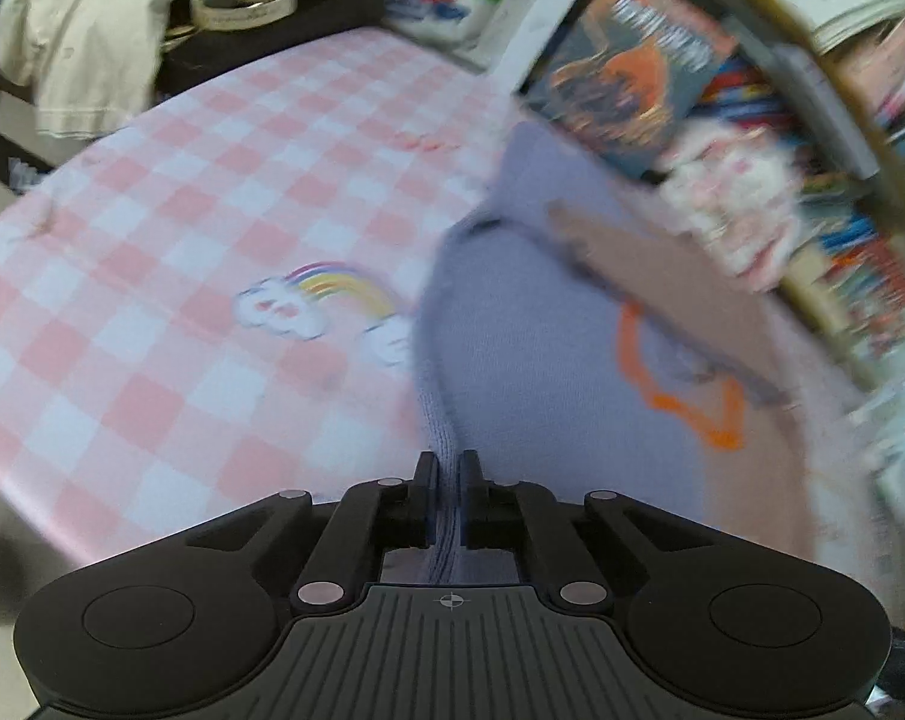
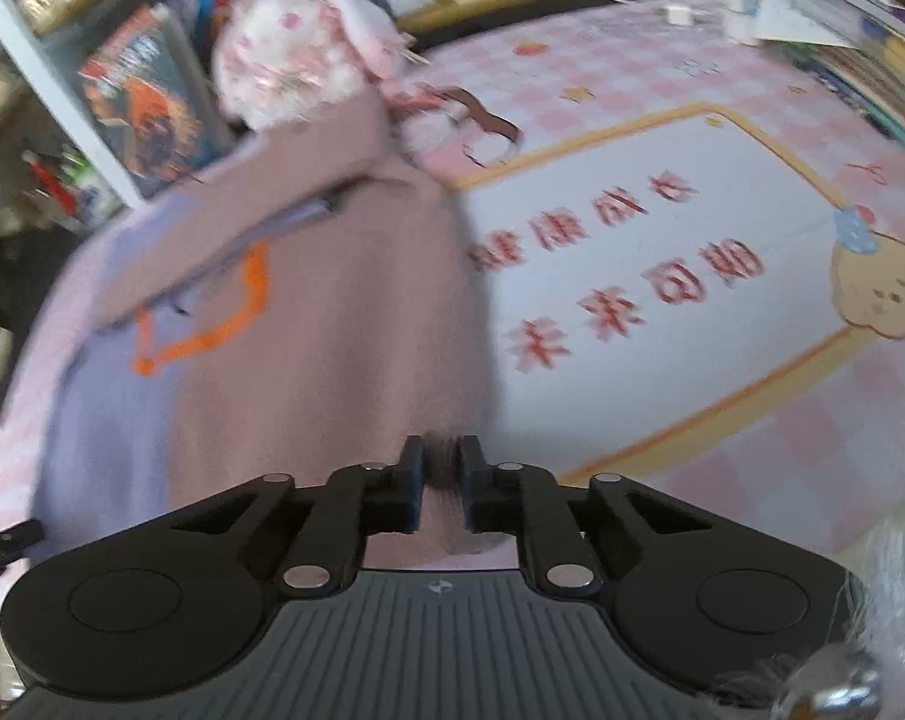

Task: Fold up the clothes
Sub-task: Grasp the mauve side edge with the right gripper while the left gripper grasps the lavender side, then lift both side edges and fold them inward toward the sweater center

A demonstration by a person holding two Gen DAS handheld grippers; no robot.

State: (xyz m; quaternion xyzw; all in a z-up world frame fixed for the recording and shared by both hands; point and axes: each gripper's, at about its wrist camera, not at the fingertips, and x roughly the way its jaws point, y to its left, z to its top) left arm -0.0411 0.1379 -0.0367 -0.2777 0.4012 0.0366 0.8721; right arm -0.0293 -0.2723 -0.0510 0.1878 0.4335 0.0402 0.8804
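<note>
A lavender and dusty-pink sweater [image 1: 548,360] with an orange outline print lies on the pink checked table cover [image 1: 200,192]. My left gripper [image 1: 449,468] is shut on the ribbed lavender hem of the sweater. In the right wrist view the sweater [image 2: 332,312] shows its pink half, with a sleeve folded across the chest. My right gripper [image 2: 441,456] is shut on the sweater's pink hem edge. Both views are blurred by motion.
A fluffy pink and white garment [image 2: 296,66] lies beyond the sweater. A bookshelf [image 1: 752,90] stands behind the table. A beige garment [image 1: 80,30] hangs at the far left. The cover carries a white panel with red characters [image 2: 632,252] to the right.
</note>
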